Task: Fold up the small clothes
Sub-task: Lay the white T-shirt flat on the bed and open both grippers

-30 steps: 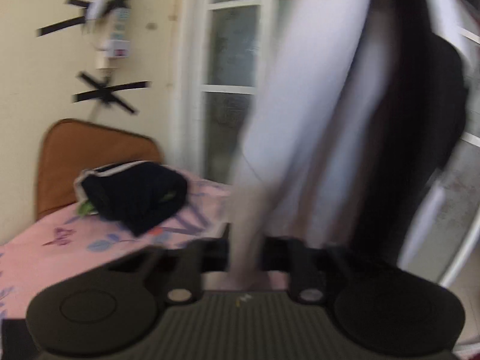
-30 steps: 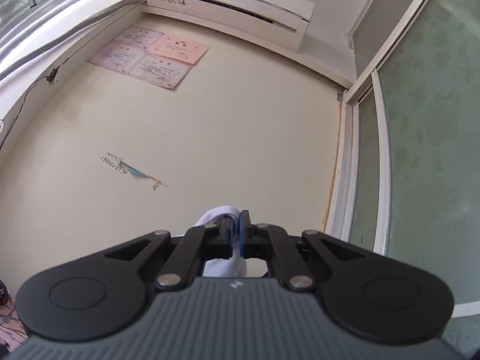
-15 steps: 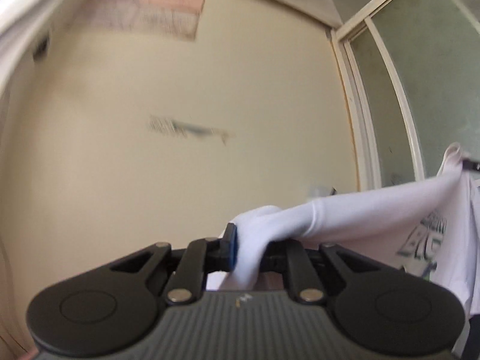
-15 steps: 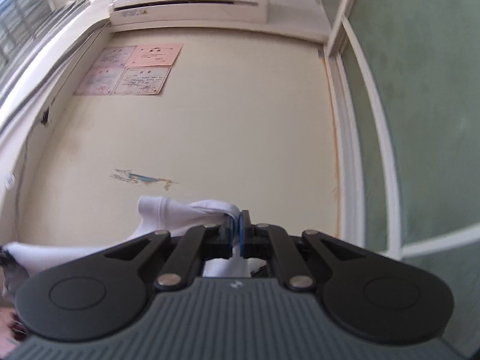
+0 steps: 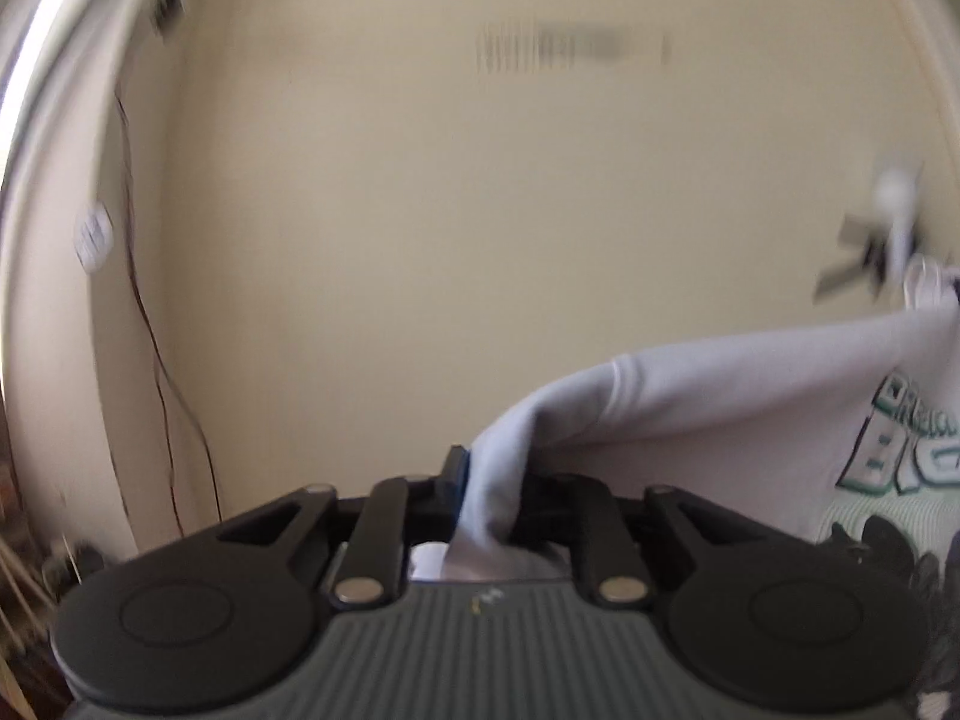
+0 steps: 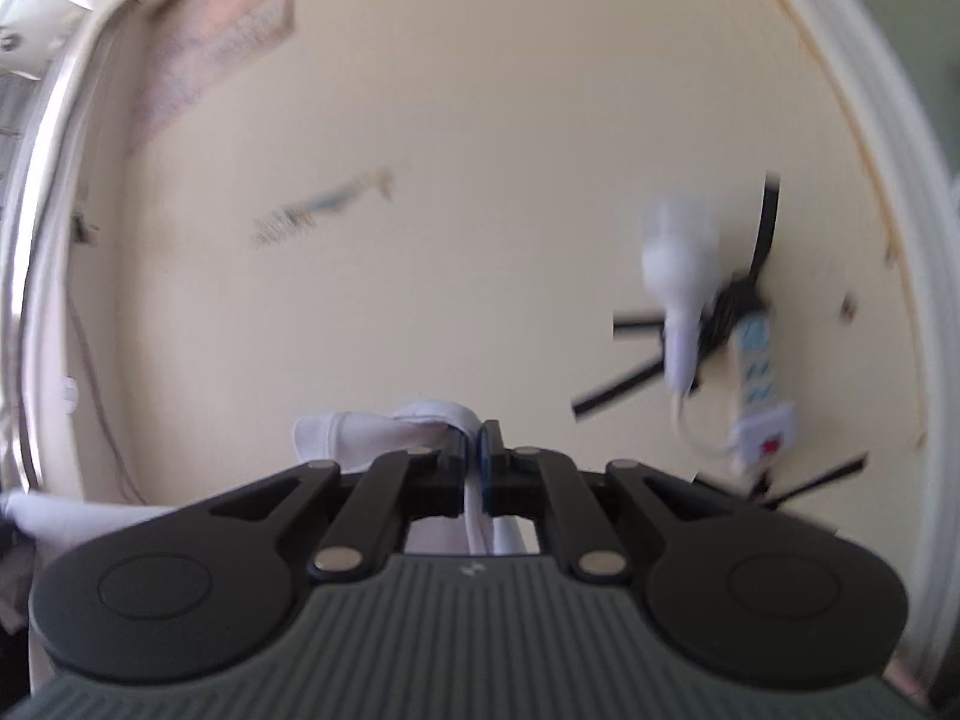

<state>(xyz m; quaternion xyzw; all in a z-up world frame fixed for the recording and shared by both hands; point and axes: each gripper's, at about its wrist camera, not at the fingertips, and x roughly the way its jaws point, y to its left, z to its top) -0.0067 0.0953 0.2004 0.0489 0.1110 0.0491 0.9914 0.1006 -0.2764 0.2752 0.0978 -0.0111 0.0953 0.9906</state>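
A small white T-shirt (image 5: 708,408) with a green and black print hangs in the air, stretched between my two grippers. My left gripper (image 5: 489,474) is shut on one bunched part of its upper edge. The cloth runs from there to the right and up to the far right edge of the left wrist view. My right gripper (image 6: 478,450) is shut on another part of the white T-shirt (image 6: 366,429), which trails off to the lower left. Both grippers point at the cream wall. The bed is out of view.
A cream wall (image 5: 480,240) fills both views. A white power strip with a plug (image 6: 759,384) is taped to it with black tape. A thin cable (image 5: 162,360) runs down the wall at left. Papers (image 6: 216,54) are pinned high up.
Both grippers have tilted down and swung across the wall with the shirt. The power strip has come into the right wrist view. The shirt is stretched out between the grippers.
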